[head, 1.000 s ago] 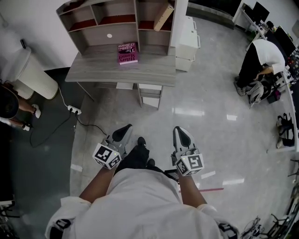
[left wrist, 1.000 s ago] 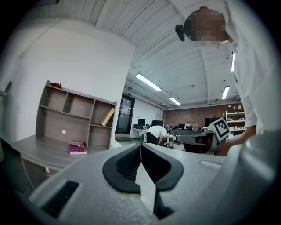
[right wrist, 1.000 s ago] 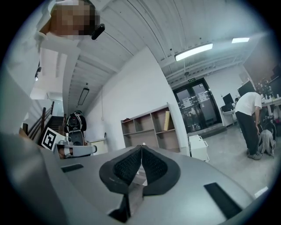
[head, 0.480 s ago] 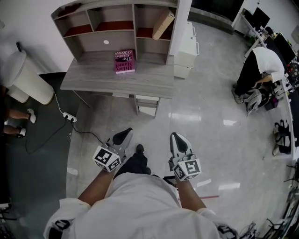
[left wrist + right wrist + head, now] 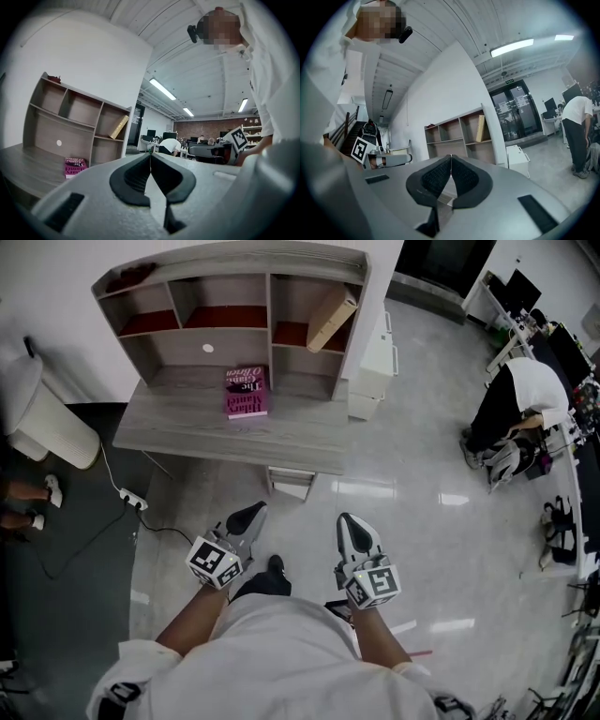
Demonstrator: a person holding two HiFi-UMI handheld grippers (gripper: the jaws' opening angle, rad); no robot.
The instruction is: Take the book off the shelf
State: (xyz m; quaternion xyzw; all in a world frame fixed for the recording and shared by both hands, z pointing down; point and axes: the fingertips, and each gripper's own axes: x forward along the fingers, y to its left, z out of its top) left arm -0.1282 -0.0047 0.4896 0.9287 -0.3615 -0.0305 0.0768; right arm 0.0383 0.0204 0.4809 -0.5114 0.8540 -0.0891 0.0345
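While left gripper (image 5: pixel 247 515) and right gripper (image 5: pixel 352 527) fingers (image 5: pixel 135 176) meet empty, the desk (image 5: pixel 187 432), beside perhaps a bin (image 5: pixel 45 420), bears a pink book (image 5: pixel 247 392).

A pink book (image 5: pixel 247 392) lies flat on the desk (image 5: pixel 187 435).

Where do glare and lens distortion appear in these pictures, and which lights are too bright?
Head view: the glossy floor carries white glare patches, and the shelf unit bows from the wide lens. Left gripper view: heavy fisheye, dark round border, ceiling lamps bright. Right gripper view: same fisheye; the ceiling lamp is washed out white.
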